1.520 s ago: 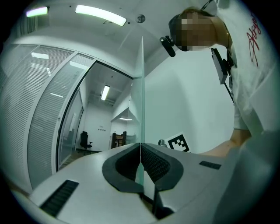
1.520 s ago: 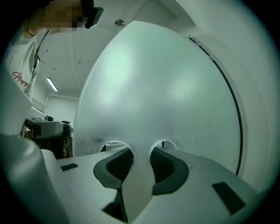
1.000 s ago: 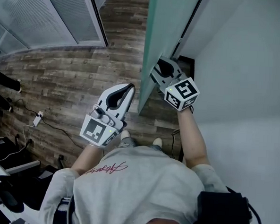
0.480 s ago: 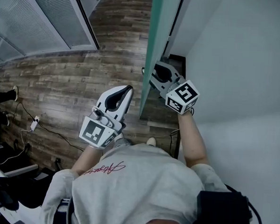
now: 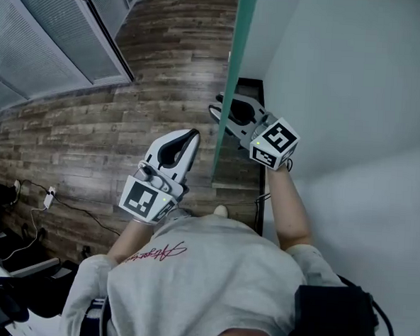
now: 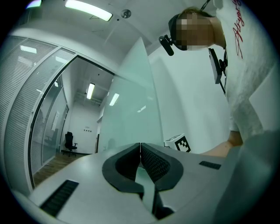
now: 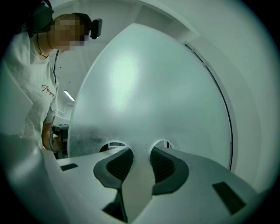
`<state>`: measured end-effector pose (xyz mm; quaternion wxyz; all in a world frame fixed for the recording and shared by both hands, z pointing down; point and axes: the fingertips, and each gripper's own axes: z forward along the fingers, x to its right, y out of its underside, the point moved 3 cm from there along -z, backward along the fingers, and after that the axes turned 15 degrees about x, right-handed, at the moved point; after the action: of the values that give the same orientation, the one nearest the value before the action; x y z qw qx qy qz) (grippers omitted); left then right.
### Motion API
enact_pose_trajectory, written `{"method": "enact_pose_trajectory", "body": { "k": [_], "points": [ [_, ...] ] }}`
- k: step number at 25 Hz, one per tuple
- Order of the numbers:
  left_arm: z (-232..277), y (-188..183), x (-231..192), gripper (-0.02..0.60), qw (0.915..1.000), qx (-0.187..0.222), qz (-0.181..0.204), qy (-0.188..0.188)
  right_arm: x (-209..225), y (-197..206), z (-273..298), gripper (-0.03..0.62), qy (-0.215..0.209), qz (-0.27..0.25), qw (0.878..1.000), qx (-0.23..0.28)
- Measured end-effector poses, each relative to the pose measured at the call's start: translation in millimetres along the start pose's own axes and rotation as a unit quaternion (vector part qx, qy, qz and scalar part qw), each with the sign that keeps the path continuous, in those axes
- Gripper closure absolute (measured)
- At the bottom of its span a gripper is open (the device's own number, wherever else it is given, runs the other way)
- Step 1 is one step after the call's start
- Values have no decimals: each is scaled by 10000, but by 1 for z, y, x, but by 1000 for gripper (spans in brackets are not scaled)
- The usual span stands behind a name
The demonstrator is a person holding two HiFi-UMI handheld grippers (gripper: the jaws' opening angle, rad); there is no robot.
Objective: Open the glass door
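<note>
Office interior. Frosted glass door (image 6: pixel 131 113) on a white-walled (image 5: pixel 356 102) passage. Full-height glazed partitions with slatted blinds (image 5: pixel 40 47) behind the glass, dark metal framing. Wood-plank floor (image 5: pixel 151 82) throughout. Beyond the partition, a lit room or corridor with a black swivel office chair (image 6: pixel 68 143). Long strip lights (image 6: pixel 89 9) set in a plain white ceiling. Power strip and trailing cables (image 5: pixel 48 198) on the floor by dark equipment at the edge.

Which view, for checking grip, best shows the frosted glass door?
Right gripper view: the frosted glass door fills it, right gripper clamping it. Head view: thin edge only. Left gripper view: its other face.
</note>
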<state>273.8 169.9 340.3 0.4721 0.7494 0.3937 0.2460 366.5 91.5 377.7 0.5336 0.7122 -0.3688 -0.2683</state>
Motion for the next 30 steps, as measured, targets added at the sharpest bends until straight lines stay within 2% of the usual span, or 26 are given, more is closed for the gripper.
{"method": "enact_pose_trajectory", "body": {
  "k": [12,30],
  "points": [
    [32,19,48,565,9994,-31,29,334,27,-13,-70,470,-149,98,9998,6],
    [67,29,72,564,9983,-82,2,570,65,-32,-123,468,-558,346,9977,153]
  ]
}}
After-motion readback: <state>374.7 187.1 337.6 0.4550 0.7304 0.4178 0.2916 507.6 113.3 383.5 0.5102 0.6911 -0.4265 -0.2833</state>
